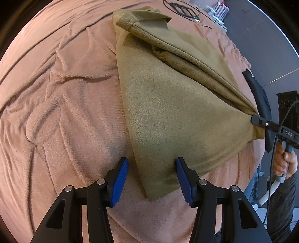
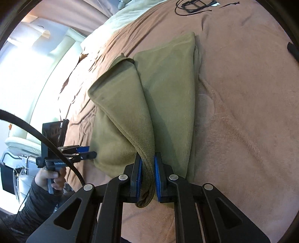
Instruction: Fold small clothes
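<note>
An olive-green garment (image 1: 168, 112) lies partly folded on a bed covered by a pinkish-brown fleece blanket (image 1: 65, 112); its near corner reaches down between the blue pads of the left tongs (image 1: 151, 179), which stand spread apart with the fabric edge just beside the right-hand pad and nothing gripped; from the right wrist view the right tongs (image 2: 148, 177) are clenched on a bunched fold of the same garment (image 2: 168, 93), the ribbed edge squeezed between the two blue pads and hanging a little below them; the cloth is drawn up from the blanket (image 2: 243, 112) into a taut ridge that runs from that grip toward the far end of the garment; in the left wrist view the right tongs (image 1: 255, 118) show at the right edge, pinching the garment's corner, with the person's hand (image 1: 284, 160) on the handle below; black cords (image 1: 184, 9) lie on the blanket beyond the garment, well apart from it.
</note>
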Demonstrator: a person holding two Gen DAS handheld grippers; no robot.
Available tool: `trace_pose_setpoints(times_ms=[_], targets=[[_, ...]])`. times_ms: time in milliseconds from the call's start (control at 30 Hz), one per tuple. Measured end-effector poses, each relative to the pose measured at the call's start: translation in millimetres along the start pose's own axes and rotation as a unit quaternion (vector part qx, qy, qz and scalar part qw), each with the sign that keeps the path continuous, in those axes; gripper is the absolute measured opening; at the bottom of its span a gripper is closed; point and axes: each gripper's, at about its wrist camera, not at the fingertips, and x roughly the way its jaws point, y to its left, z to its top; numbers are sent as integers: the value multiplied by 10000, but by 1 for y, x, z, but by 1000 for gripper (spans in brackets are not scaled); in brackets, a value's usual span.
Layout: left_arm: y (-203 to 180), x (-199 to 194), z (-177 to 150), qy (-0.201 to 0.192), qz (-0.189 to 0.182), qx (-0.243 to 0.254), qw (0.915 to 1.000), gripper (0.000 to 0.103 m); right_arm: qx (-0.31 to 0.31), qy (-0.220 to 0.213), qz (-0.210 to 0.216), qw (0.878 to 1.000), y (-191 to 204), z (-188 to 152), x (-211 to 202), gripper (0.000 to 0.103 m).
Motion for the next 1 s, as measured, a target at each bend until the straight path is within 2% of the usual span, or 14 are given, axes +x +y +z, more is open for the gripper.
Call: trace_pose_setpoints(times_ms=[267, 367, 433, 633, 800, 933, 1000], targets=[[1, 1, 0, 7, -26, -11, 10000, 54, 293, 44, 120, 9995, -21, 3, -3, 10], [1, 1, 1, 6, -9, -1, 10000, 53, 481, -52, -73, 9988, -33, -2, -6, 10], [1, 1, 1, -6, -1, 0, 10000, 53, 472, -81, -23, 9988, -34, -5, -10, 10], [1, 1, 1, -10, -27, -6, 10000, 53, -127, 34, -568, 9983, -4, -3, -11, 10], [1, 1, 2, 4, -20, -15, 10000, 53, -594, 237, -1128, 9916, 18, 5, 6, 13], [1, 1, 3, 12, -30, -19, 10000, 53, -863, 366, -1273, 9874, 29, 7, 18, 22], [2, 1, 2, 11, -36, -18, 10000, 53, -915, 345, -1291, 9868, 33, 6, 22, 23]])
